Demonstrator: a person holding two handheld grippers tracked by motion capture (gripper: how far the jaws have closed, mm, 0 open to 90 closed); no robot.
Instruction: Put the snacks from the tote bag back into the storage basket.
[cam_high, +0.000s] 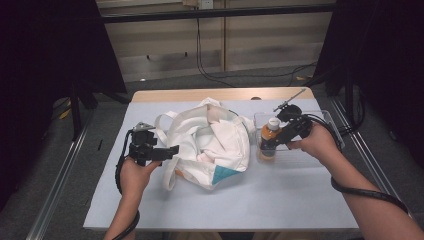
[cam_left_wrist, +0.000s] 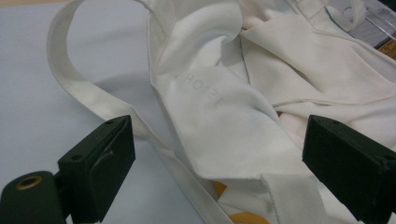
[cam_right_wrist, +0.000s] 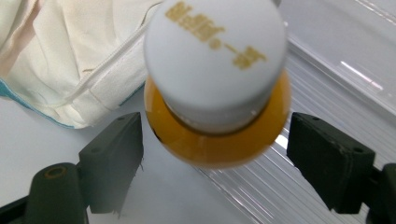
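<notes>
Orange bottle (cam_right_wrist: 217, 126) with white cap (cam_right_wrist: 215, 60), gold lettering unreadable, upright in the clear tray (cam_high: 327, 120) right of the white cloth bag (cam_high: 210, 145). Right claw (cam_right_wrist: 212, 163) straddles the bottle, pads apart from it. Left claw (cam_left_wrist: 217, 158), wide, straddles the bag's folded edge. Pale blue table (cam_high: 280, 195).

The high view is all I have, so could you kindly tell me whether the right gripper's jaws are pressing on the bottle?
Observer: No. In the right gripper view the right gripper has its jaws apart on either side of the bottle, with gaps showing.
Operator: Thank you. Is anything printed on the cap?
Observer: Yes, gold lettering on the white cap; too blurred to read.
Operator: And the left gripper?
Observer: The left gripper has open jaws straddling a fold of the white bag, without pinching it.
</notes>
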